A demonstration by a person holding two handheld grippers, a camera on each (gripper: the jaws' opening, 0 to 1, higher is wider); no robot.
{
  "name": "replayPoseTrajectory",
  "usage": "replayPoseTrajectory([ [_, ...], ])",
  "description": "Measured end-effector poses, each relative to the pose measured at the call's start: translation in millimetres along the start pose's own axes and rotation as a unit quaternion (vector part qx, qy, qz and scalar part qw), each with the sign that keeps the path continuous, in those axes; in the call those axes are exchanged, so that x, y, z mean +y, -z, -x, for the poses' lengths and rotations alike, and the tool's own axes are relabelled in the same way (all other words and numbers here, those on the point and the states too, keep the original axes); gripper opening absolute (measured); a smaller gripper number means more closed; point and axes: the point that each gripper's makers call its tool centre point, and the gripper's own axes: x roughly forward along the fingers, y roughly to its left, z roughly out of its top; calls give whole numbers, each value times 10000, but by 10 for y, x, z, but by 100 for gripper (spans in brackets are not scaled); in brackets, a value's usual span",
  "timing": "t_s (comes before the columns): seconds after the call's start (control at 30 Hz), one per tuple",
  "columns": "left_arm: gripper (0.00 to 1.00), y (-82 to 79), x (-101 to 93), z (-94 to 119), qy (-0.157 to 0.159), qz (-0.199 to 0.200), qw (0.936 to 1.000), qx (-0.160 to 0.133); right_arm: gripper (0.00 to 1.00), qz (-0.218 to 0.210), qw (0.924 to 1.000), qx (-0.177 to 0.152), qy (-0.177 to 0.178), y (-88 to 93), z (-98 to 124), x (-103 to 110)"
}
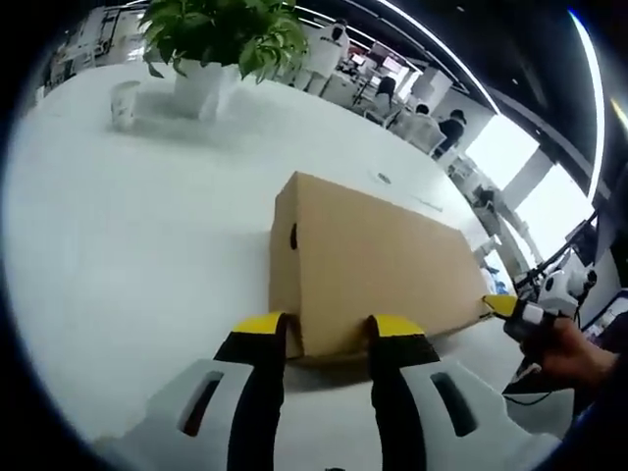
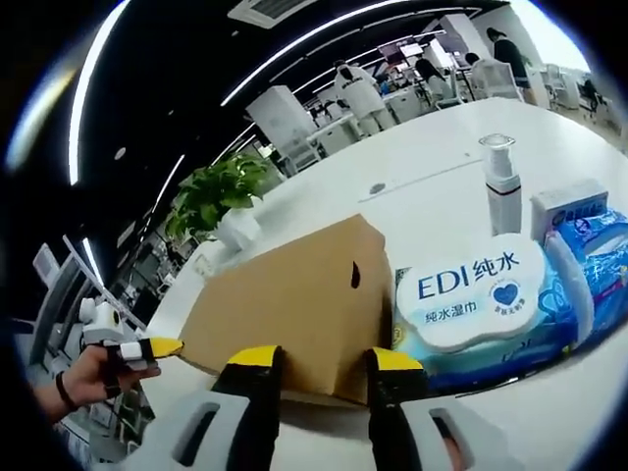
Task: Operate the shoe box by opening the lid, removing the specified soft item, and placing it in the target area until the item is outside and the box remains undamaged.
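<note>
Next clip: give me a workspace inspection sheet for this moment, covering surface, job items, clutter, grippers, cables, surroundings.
Surface: white table, bare around the box on the left gripper's side.
Job's things: brown shoe box, lid closed, no damage visible; the soft item is nothing seen.
Clutter: EDI wet-wipes pack beside the box, blue packets, pump bottle, potted plant, cup.
Grippers: left gripper open, jaws at one end of the box; right gripper open, jaws at the opposite end; contact cannot be told.
Cables: nothing seen.
Surroundings: open office with desks, people in the background, ceiling light strips.
</note>
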Motion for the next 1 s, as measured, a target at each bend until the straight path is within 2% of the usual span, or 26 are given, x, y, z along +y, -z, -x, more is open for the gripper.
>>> replayPoseTrajectory([
  [0.1,31,-2,2,67,-40,-6,10000,-52,32,127,9998,-50,-107,-20,133,-12],
  [0.17,40,14,30,147,-194,-352,9991,-111,37,220,9994,-173,-214,-64,286,-11],
  [0.2,43,53,13,208,-205,-384,9990,-115,40,252,9992,-236,-217,-83,361,-34],
  [0.33,46,180,-55,390,-206,-515,9984,-139,42,471,9975,-474,-211,-114,734,-121],
  [0.43,48,242,-191,540,-130,-615,9976,-306,43,550,9962,-663,-122,-120,1054,-174],
  [0.53,50,352,-418,673,-19,-771,9960,-447,44,642,9934,-949,-2,-154,1383,-246],
  [0.67,51,429,-657,775,-7,-1154,9909,-694,45,766,9903,-1152,140,-134,1683,-246],
  [0.73,51,437,-745,816,-26,-1215,9890,-838,46,1103,9866,-1176,262,-107,1788,-240],
  [0.87,53,445,-915,879,-16,-1331,9854,-1060,49,1303,9828,-1286,263,-79,1921,-155],
  [0.93,54,510,-977,854,-27,-1585,9821,-1017,49,1465,9805,-1287,239,-48,1939,-129],
  [1.0,55,573,-1017,806,29,-1641,9819,-941,49,1491,9807,-1249,217,-15,1923,-132],
])
